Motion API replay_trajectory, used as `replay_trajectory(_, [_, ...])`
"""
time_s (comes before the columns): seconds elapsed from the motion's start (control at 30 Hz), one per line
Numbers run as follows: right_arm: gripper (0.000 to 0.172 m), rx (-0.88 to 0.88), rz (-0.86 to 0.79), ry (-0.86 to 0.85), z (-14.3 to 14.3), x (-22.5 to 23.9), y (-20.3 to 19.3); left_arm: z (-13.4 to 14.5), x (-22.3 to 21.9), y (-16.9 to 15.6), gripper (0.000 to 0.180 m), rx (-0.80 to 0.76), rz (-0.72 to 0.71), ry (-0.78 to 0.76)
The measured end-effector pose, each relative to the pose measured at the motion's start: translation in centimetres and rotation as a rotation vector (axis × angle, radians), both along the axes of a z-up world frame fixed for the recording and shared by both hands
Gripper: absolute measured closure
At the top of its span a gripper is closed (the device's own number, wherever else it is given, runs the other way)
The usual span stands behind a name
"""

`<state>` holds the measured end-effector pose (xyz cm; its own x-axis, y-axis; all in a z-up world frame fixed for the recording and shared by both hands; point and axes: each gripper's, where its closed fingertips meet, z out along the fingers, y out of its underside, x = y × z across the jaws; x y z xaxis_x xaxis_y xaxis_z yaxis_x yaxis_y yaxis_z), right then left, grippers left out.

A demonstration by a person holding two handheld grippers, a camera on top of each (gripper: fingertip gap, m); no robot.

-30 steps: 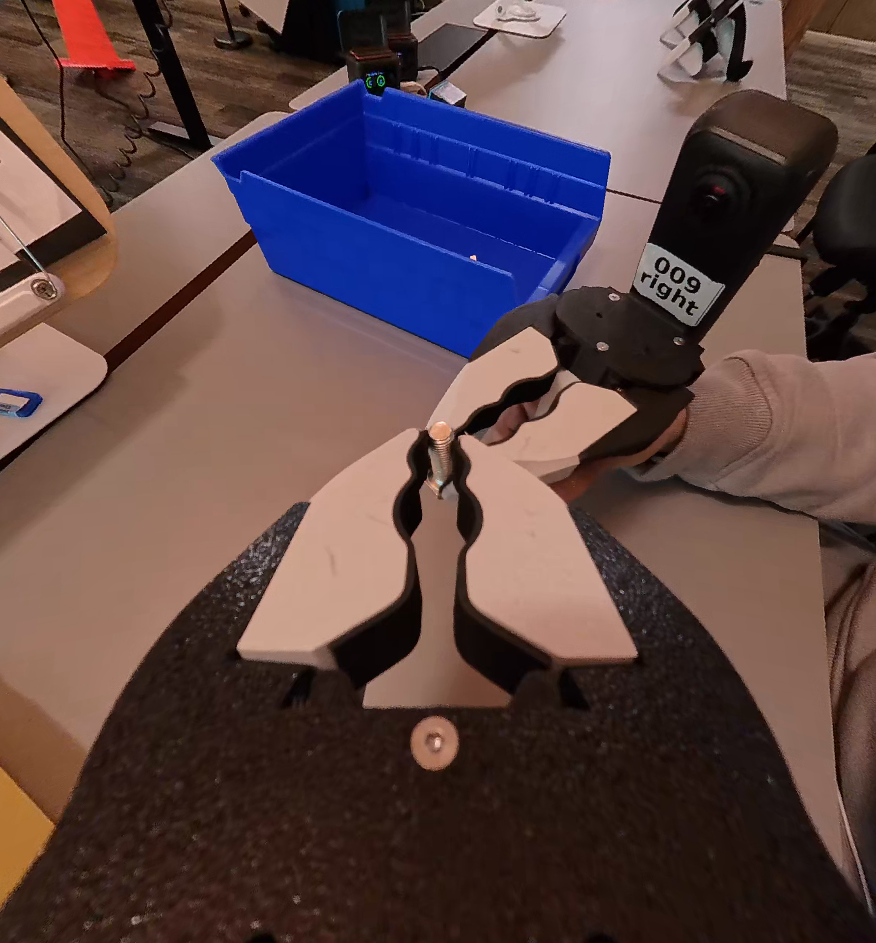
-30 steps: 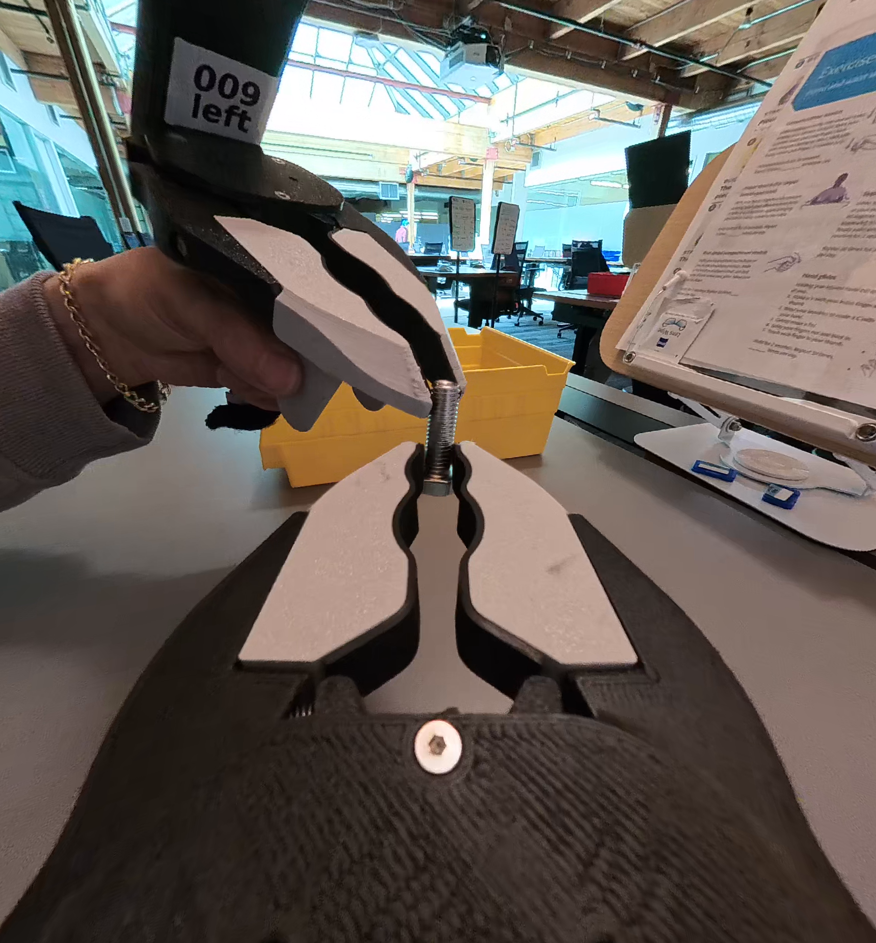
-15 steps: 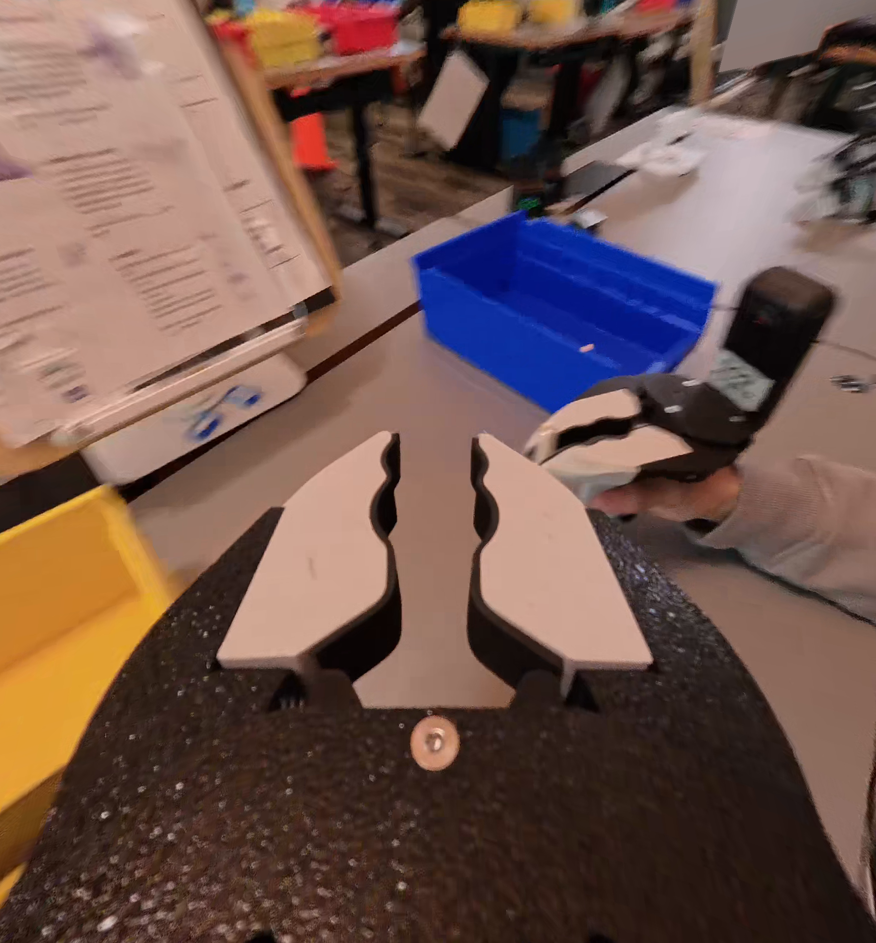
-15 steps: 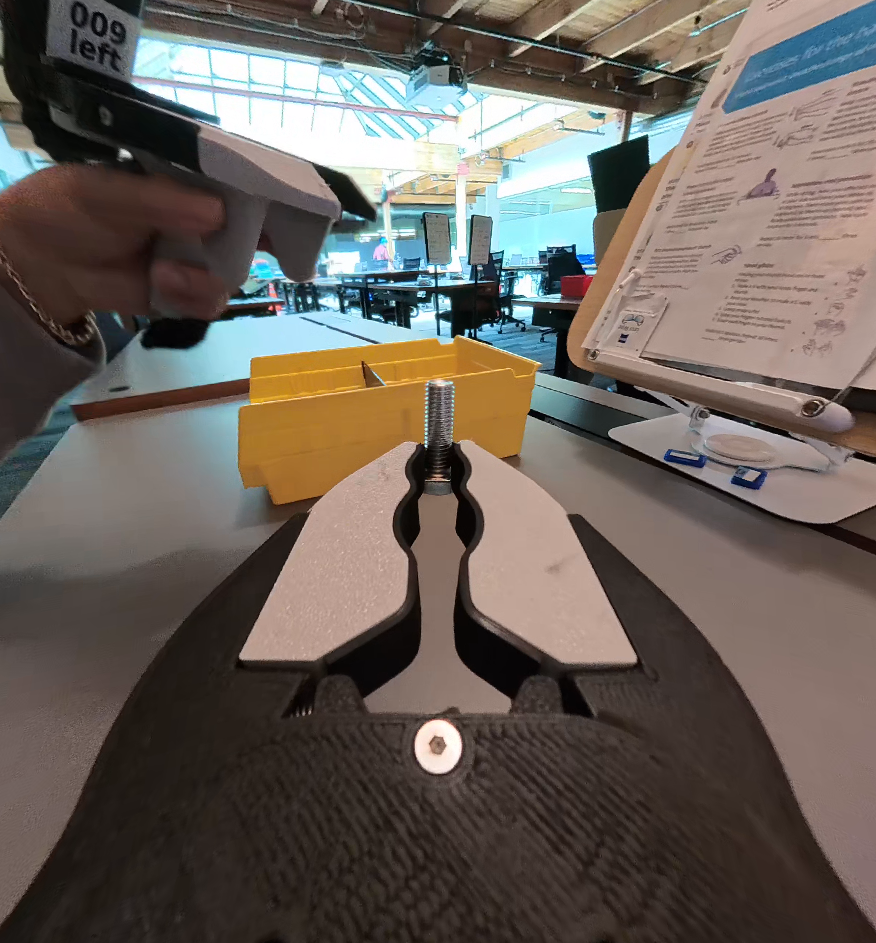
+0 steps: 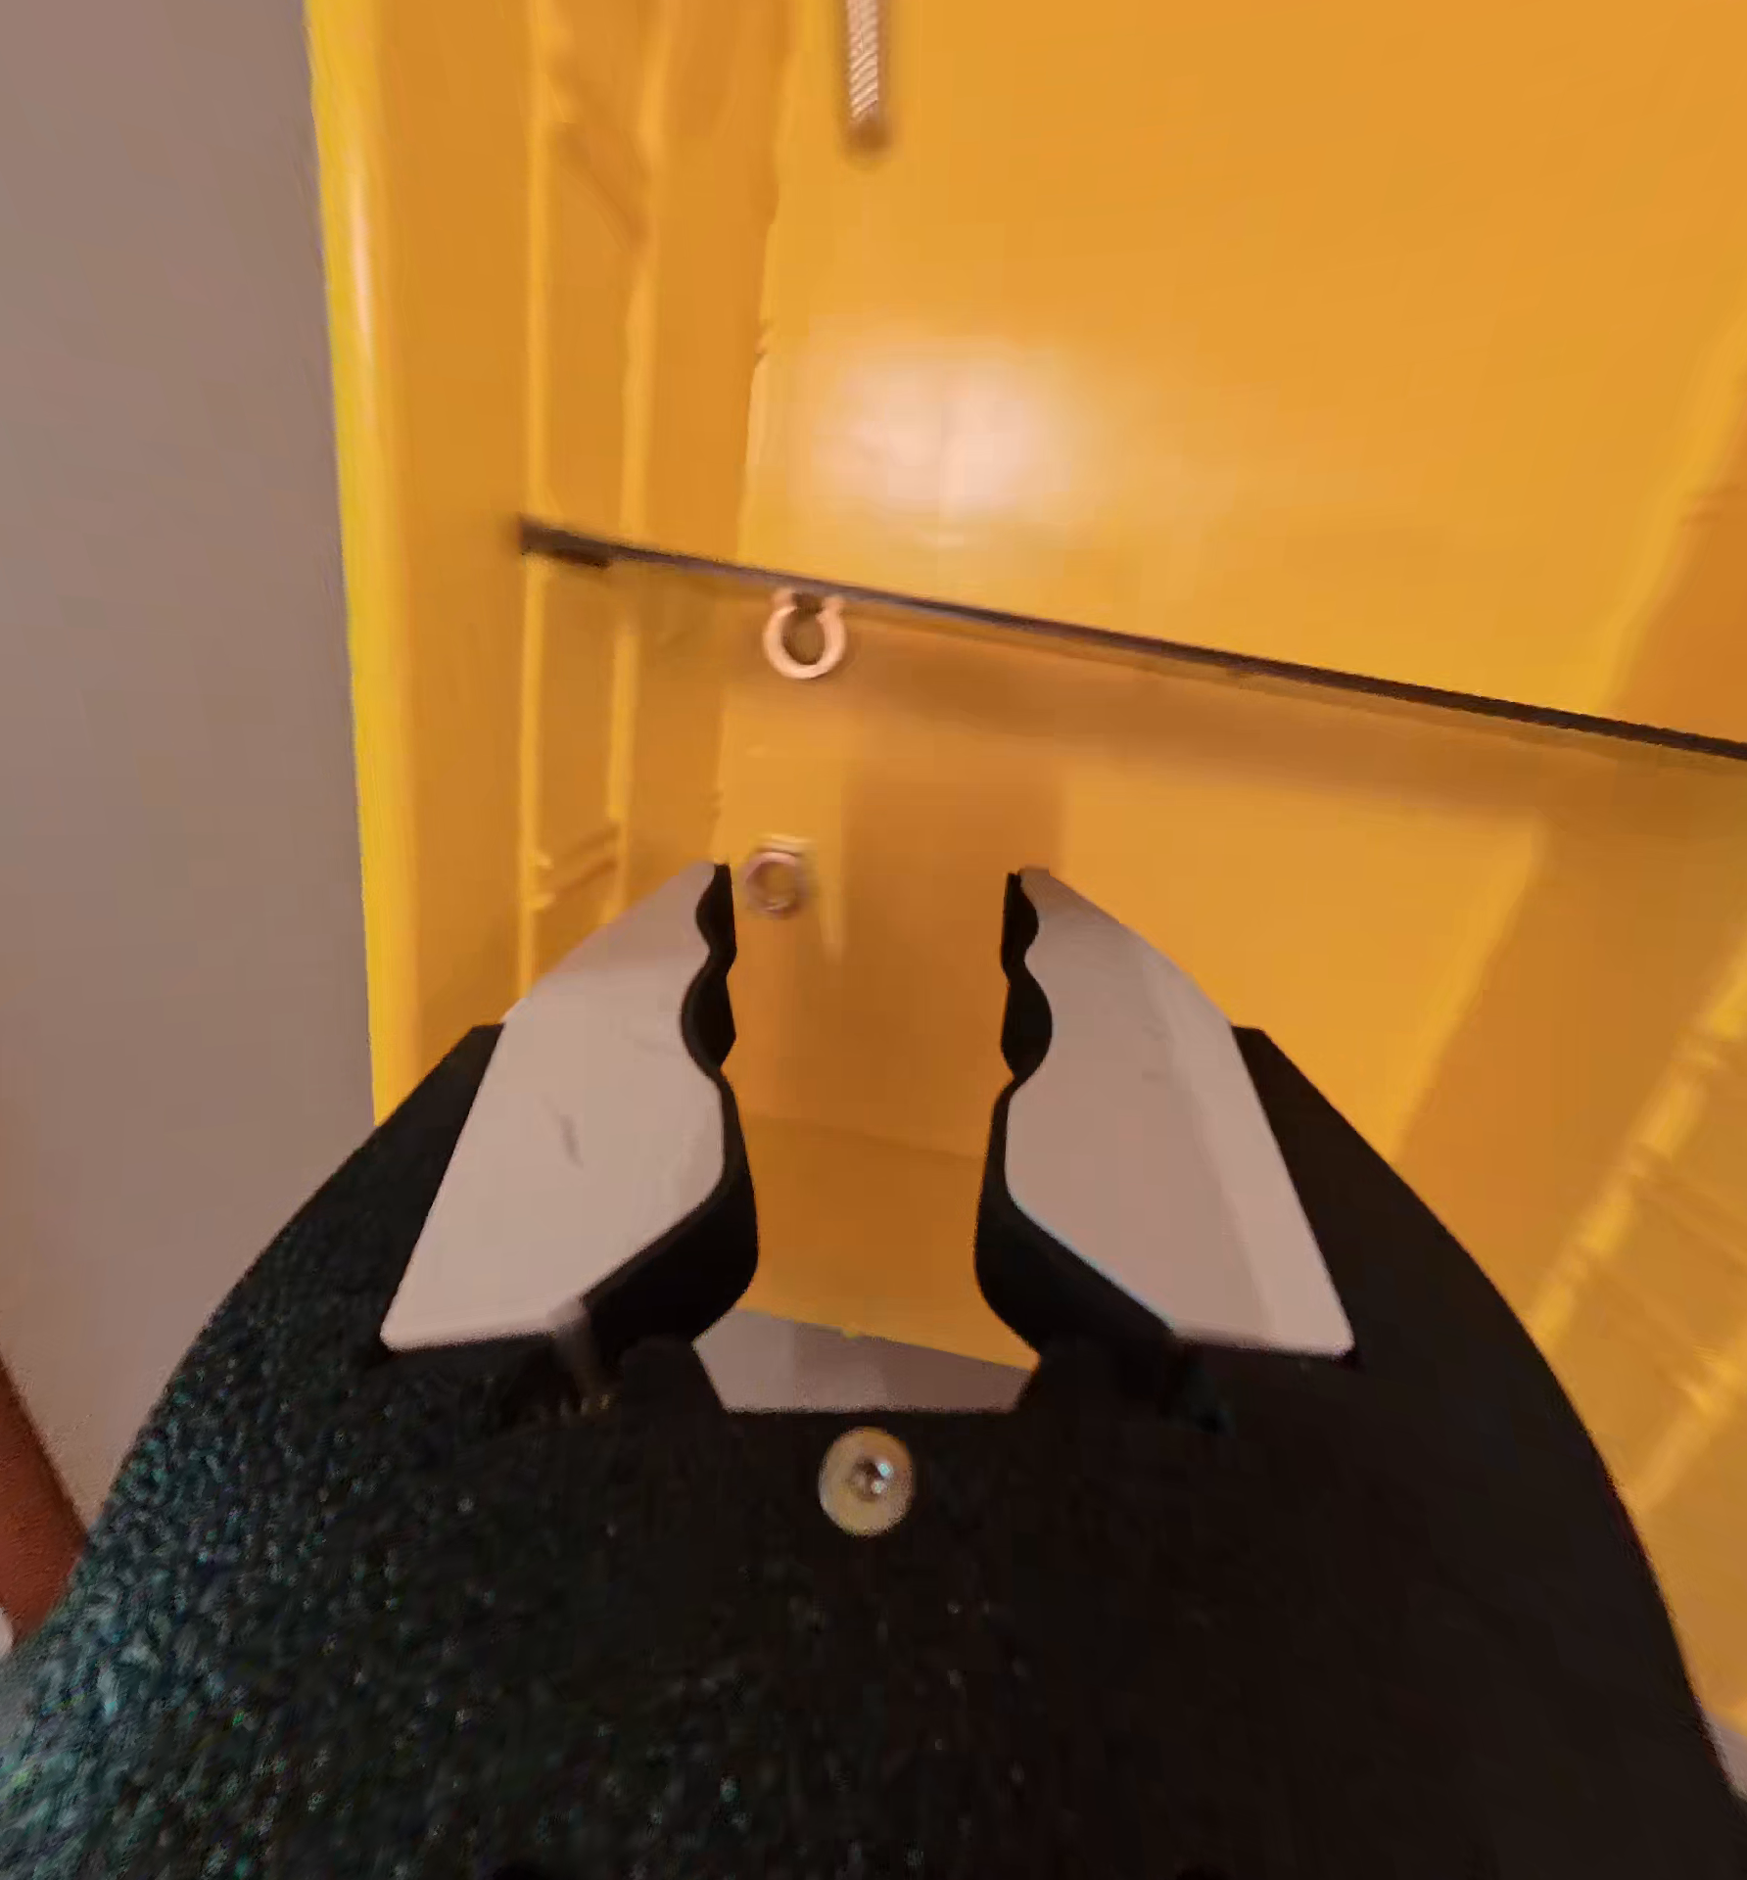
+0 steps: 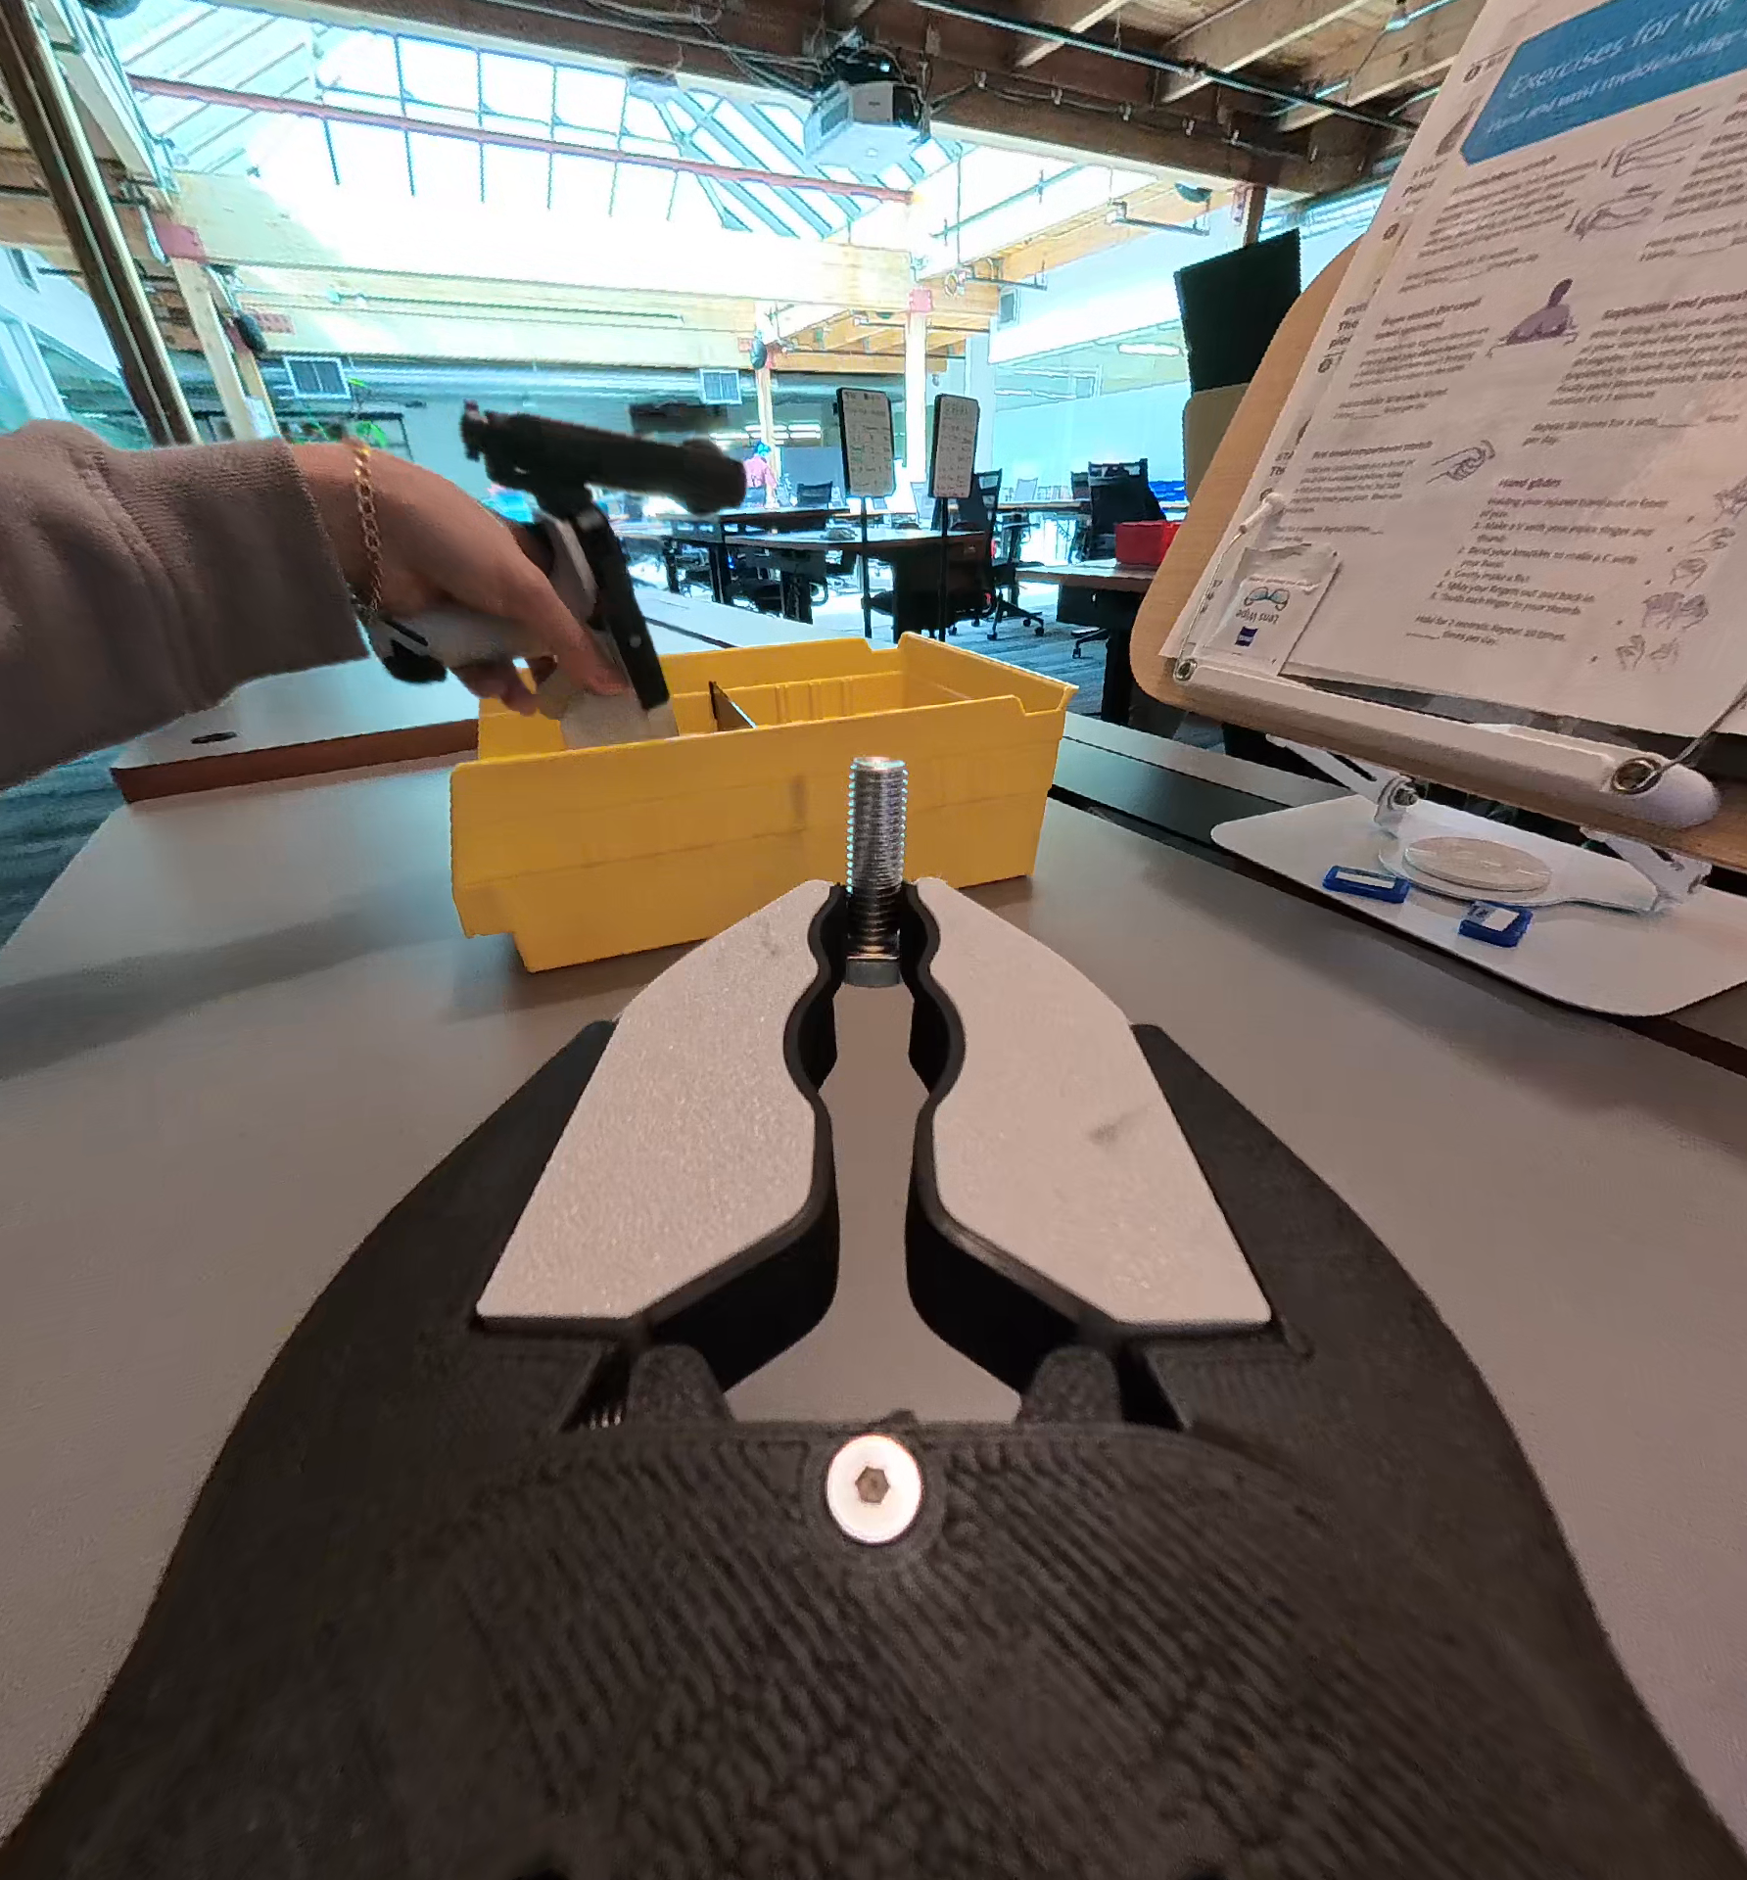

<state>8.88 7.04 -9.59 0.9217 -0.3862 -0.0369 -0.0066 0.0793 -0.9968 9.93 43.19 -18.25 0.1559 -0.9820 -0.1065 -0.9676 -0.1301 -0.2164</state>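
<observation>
Right gripper (image 6: 875,895) clamps upright bolt (image 6: 877,829); left gripper (image 5: 867,885) open over, probably, nut (image 5: 774,881).

Bin (image 6: 758,814) sits on desk (image 6: 239,1068), ahead of right claw (image 6: 875,895). Bolt (image 6: 877,824) stands upright between right claw's fingers, head down. Document stand (image 6: 1460,712) right of bin. Left claw (image 5: 869,885) points down into bin's near compartment; nut (image 5: 773,883) just beside its left fingertip. Ring (image 5: 800,641) against divider (image 5: 1256,666); a second bolt (image 5: 864,71) lies in compartment beyond divider.

Open workspace — skylights (image 6: 503,132) above timber beams (image 6: 1103,61), desks (image 6: 849,549), office chairs (image 6: 992,570).
</observation>
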Motion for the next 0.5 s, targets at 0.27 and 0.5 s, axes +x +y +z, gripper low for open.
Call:
replay_trajectory(0.27, [0.162, -0.009, 0.008, 0.008, -0.3, 0.1, 0.0, -2.6, -0.1, 0.9, 0.146, -0.016, 0.177, 0.016])
replay_trajectory(0.5, [0.162, -0.019, 0.018, 0.004, -0.4, -0.1, 0.2, -3.4, -0.5, 1.6, 0.155, 0.072, 0.190, 0.042])
